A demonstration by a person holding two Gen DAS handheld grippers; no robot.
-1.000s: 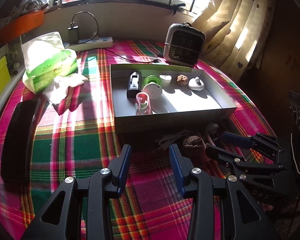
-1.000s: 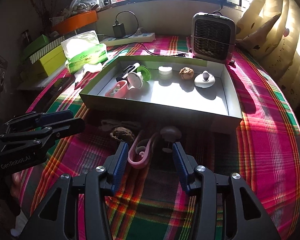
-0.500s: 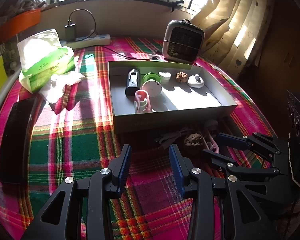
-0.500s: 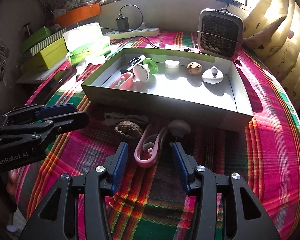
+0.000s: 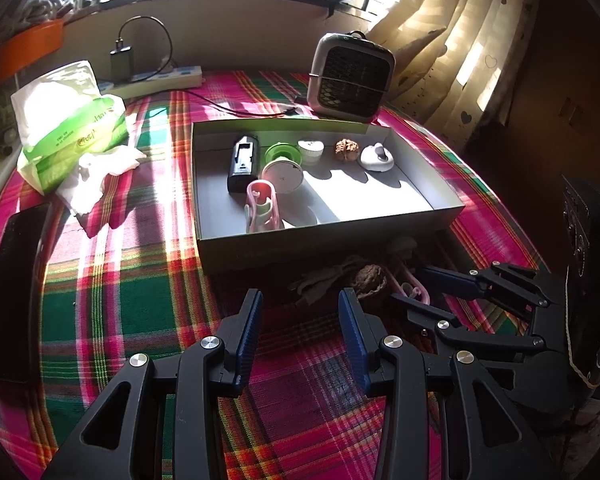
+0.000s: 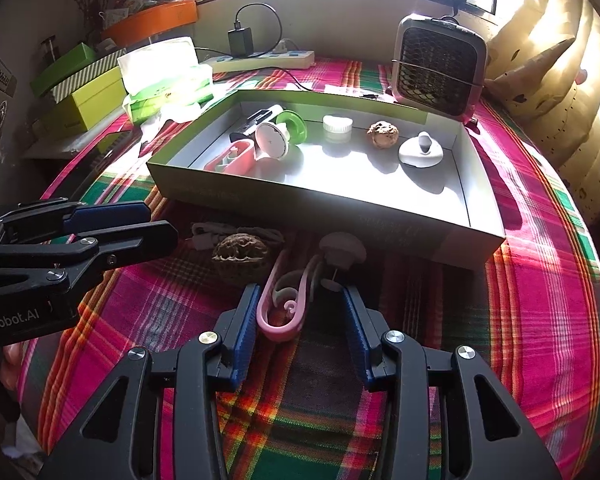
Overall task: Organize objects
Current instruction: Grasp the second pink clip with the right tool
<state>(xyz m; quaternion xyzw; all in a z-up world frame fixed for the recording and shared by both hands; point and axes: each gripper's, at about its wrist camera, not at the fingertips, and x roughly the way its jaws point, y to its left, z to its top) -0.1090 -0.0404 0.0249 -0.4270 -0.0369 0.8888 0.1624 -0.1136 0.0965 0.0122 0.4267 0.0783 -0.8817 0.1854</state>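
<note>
A shallow grey box [image 6: 484, 216] [image 5: 320, 236] on the plaid tablecloth holds several small items, among them a walnut [image 6: 383, 133] and a white knob [image 6: 420, 151]. In front of it lie a pink clip [image 6: 282, 300] [image 5: 410, 284], a brown walnut [image 6: 240, 252] [image 5: 370, 276], a beige mushroom-shaped piece [image 6: 342, 249] and a grey cord [image 6: 208, 234]. My right gripper [image 6: 298, 308] is open, its jaws either side of the pink clip's near end. My left gripper [image 5: 300, 312] is open and empty, left of the walnut.
A small heater [image 6: 440, 70] stands behind the box. A green tissue pack [image 5: 68, 128], a power strip [image 6: 260, 60] and a black case [image 5: 16, 292] lie to the left. Green boxes [image 6: 80, 96] sit at the far left edge.
My right gripper has moved forward and lower, so the pink clip now lies between its jaws. My left gripper has drawn back a little from the box.
</note>
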